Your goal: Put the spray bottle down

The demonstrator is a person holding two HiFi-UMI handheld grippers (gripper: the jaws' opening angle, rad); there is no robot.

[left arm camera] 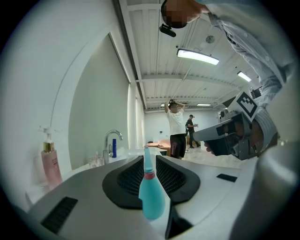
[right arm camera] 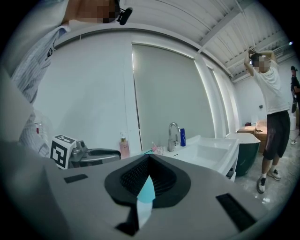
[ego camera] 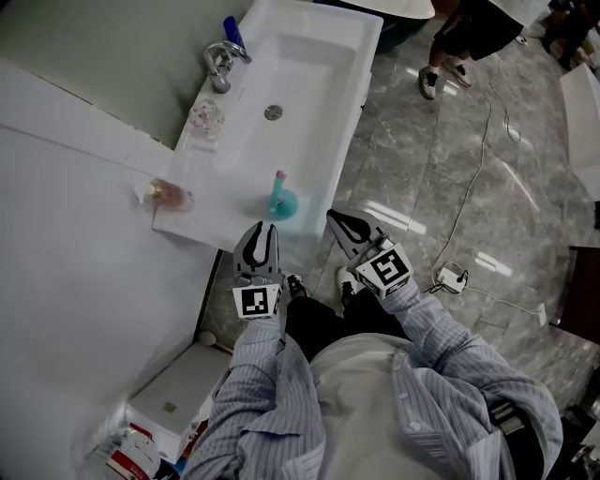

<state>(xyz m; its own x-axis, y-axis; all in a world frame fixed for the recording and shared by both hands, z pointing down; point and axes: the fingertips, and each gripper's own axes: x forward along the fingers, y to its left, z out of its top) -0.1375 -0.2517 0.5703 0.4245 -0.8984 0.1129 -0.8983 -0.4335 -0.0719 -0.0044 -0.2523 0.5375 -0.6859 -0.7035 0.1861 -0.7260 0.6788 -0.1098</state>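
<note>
A teal spray bottle (ego camera: 281,199) with a pink collar stands upright on the front corner of the white sink counter (ego camera: 202,225). My left gripper (ego camera: 262,228) hovers just short of that corner with its jaws a little apart and nothing between them. Along the left gripper (left arm camera: 150,160) the bottle (left arm camera: 151,197) shows through the gap, standing free beyond the tips. My right gripper (ego camera: 343,221) is further right, off the counter over the floor, jaws together and empty. Past the right gripper (right arm camera: 149,158) only a teal sliver of the bottle (right arm camera: 147,190) shows.
A pink soap dispenser (ego camera: 169,195) stands at the counter's left end. A glass dish (ego camera: 204,115), a faucet (ego camera: 220,66) and a blue bottle (ego camera: 232,28) line the basin's (ego camera: 291,75) left side. A white box (ego camera: 178,398) and a cable (ego camera: 450,277) lie on the floor. A person (ego camera: 469,37) stands beyond the sink.
</note>
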